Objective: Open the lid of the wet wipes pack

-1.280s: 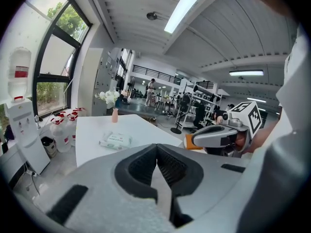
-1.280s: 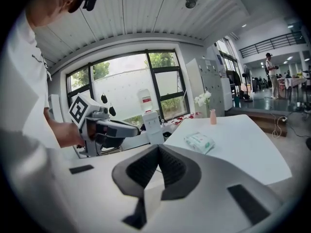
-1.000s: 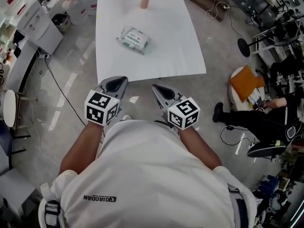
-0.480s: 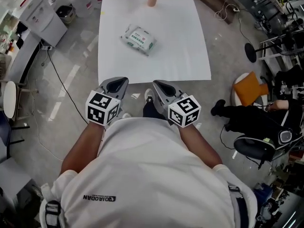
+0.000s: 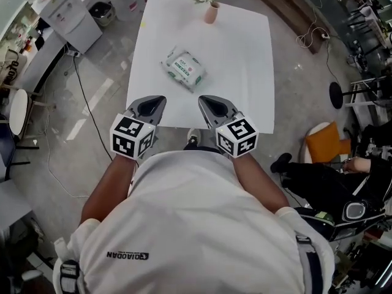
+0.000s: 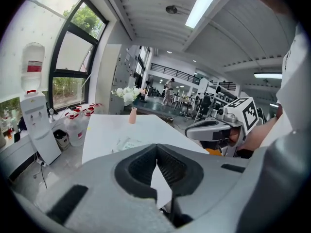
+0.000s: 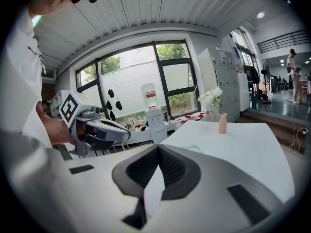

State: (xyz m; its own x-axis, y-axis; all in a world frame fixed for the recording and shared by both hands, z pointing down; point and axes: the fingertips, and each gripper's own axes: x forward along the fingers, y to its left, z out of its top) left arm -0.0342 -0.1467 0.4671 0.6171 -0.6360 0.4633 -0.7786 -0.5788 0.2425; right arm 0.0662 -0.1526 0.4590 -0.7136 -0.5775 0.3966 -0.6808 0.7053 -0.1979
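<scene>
Currently left gripper (image 5: 154,105) and right gripper (image 5: 208,103), jaws closed on nothing, sat at the table's (image 5: 245,72) near edge; wet wipes pack (image 5: 184,68) lay ahead between them, apart, bare tabletop around.

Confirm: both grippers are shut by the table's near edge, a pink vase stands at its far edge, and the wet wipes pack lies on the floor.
Not the floor: the head view shows the wet wipes pack lying on the white table. The left gripper and right gripper are shut, and the pink vase stands at the far edge.
</scene>
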